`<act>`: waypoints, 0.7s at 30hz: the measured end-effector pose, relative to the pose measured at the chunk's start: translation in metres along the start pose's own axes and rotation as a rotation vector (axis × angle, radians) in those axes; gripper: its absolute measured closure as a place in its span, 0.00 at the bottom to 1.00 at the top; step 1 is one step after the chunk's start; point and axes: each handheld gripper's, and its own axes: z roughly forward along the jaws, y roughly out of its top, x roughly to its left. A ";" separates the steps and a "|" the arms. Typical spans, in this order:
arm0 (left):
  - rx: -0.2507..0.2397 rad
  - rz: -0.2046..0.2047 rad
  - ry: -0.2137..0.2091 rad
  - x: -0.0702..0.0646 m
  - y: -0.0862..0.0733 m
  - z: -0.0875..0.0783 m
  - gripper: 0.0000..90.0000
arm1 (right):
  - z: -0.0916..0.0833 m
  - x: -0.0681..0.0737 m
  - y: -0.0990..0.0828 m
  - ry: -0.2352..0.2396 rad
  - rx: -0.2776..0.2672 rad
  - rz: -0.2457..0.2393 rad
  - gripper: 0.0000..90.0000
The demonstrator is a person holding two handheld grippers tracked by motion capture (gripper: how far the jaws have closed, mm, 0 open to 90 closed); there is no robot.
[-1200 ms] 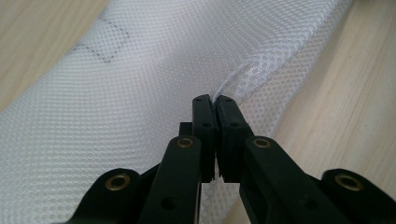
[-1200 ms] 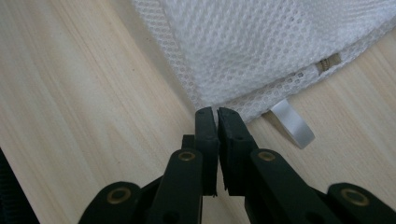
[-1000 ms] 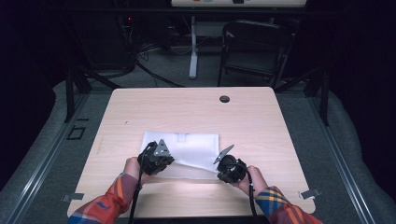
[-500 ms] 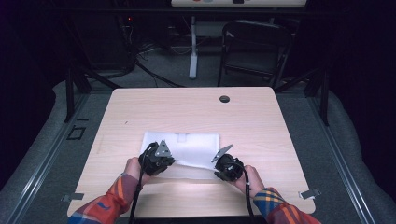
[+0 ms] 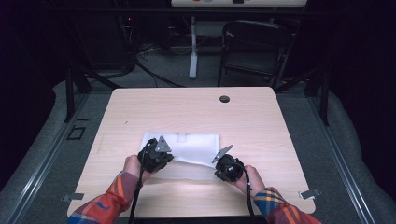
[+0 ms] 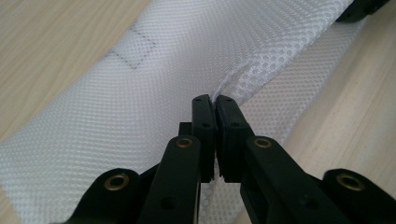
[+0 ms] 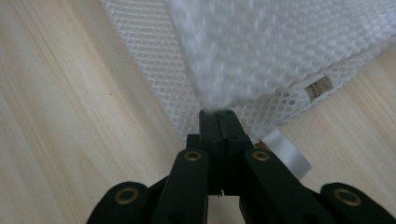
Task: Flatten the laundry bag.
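A white mesh cloth (image 5: 187,148) lies flat on the wooden table (image 5: 196,112), near its front edge. My left gripper (image 5: 158,156) is at the cloth's near left corner, shut on a pinched fold of the mesh (image 6: 163,88). My right gripper (image 5: 227,166) is at the near right corner, shut on the upper layer of the mesh (image 7: 261,51), which rises slightly off the lower layer. In the right gripper view a brass zipper end (image 7: 317,86) and a white tab (image 7: 286,156) show at the cloth's edge. A hand in a plaid sleeve holds each gripper.
A round cable hole (image 5: 224,99) sits near the table's far edge. Behind the table a dark chair (image 5: 254,51) and a white stand post (image 5: 193,46) stand on the grey floor. Bare wood lies to the left, right and far side of the cloth.
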 end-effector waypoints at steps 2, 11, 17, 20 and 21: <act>-0.008 -0.020 0.004 0.004 0.002 -0.002 0.97 | 0.000 -0.001 -0.001 0.004 -0.006 0.003 1.00; -0.014 -0.024 0.011 0.013 0.018 -0.006 0.97 | 0.000 0.000 -0.001 0.004 -0.010 -0.001 1.00; -0.023 -0.025 0.015 0.019 0.026 -0.009 0.97 | 0.000 0.000 -0.001 0.002 -0.012 -0.001 1.00; -0.025 -0.029 0.023 0.021 0.028 -0.008 0.97 | 0.000 0.000 -0.001 -0.004 -0.008 -0.005 1.00; -0.024 -0.028 0.022 0.022 0.029 -0.009 0.97 | 0.000 0.000 -0.001 0.001 -0.006 -0.007 1.00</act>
